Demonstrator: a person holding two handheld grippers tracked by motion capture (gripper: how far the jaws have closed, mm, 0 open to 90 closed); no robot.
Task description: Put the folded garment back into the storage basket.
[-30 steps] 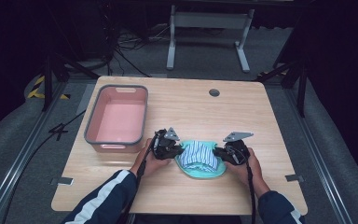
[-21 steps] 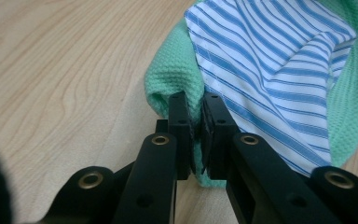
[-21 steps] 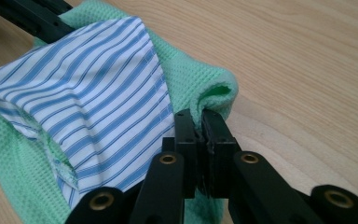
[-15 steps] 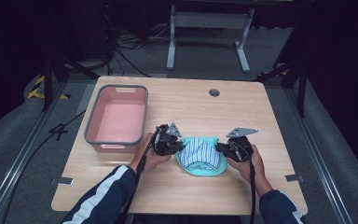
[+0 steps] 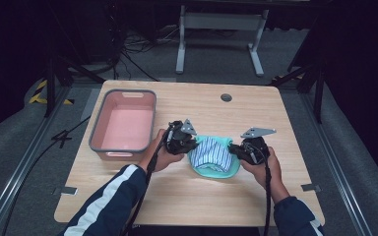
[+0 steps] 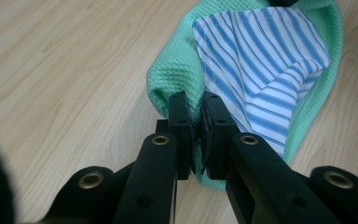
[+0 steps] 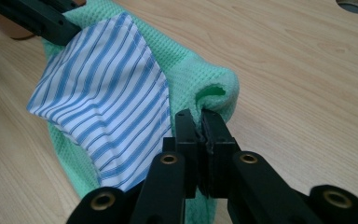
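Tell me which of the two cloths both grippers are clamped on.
The green waffle-weave cloth: each gripper pinches its folded edge. The blue-striped cloth just lies on top of it, ungripped.

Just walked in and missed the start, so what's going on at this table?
A person holds a gripper in each hand. The left gripper and the right gripper are each shut on an opposite edge of a green cloth with a blue-striped cloth folded inside it. A pink bin sits to the left on the table.

Green waffle-weave cloth (image 5: 215, 168) and blue-striped white cloth (image 5: 215, 154) atop it, bunched on the table's near middle
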